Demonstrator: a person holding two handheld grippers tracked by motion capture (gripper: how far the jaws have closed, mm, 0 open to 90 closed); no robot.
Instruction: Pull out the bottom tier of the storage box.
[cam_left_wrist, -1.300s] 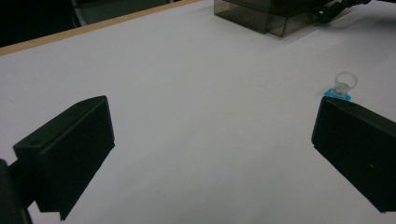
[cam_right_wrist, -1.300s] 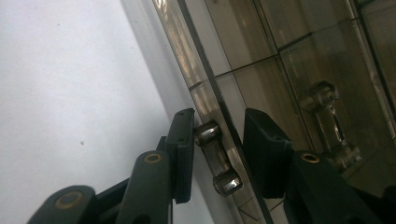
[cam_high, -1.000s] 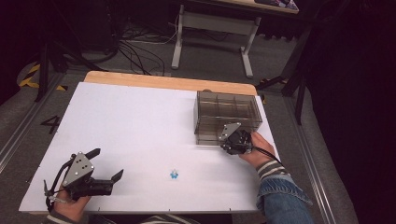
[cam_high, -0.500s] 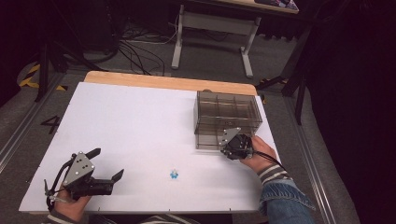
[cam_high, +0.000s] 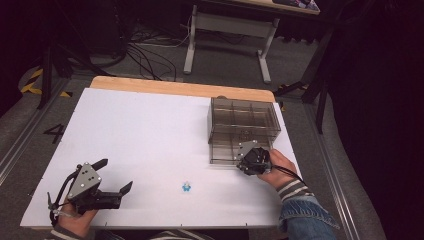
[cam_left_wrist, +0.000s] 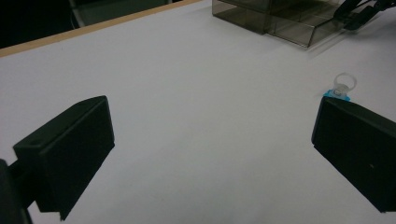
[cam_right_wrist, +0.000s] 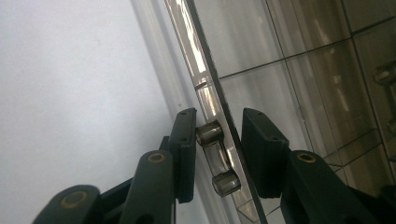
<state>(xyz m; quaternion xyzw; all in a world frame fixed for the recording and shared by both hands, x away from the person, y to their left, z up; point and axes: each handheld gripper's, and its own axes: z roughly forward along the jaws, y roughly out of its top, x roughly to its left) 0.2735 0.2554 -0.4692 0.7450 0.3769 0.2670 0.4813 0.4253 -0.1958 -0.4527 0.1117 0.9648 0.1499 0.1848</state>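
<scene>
Since the earlier frames, only the right gripper (cam_high: 248, 161) has shifted, a little toward the person, at the near front edge of the one smoky clear compartment box (cam_high: 243, 129). Its jaws straddle the box's small front latch (cam_right_wrist: 215, 158); the pads look close around it, though I cannot tell whether they press. Well left of the box, the left gripper (cam_high: 116, 176) rests with jaws wide apart. One tiny blue-and-clear ring piece (cam_high: 186, 187) lies between grippers, left of the box. Risk, as a judgement: pulling the latch could drag the light box instead.
</scene>
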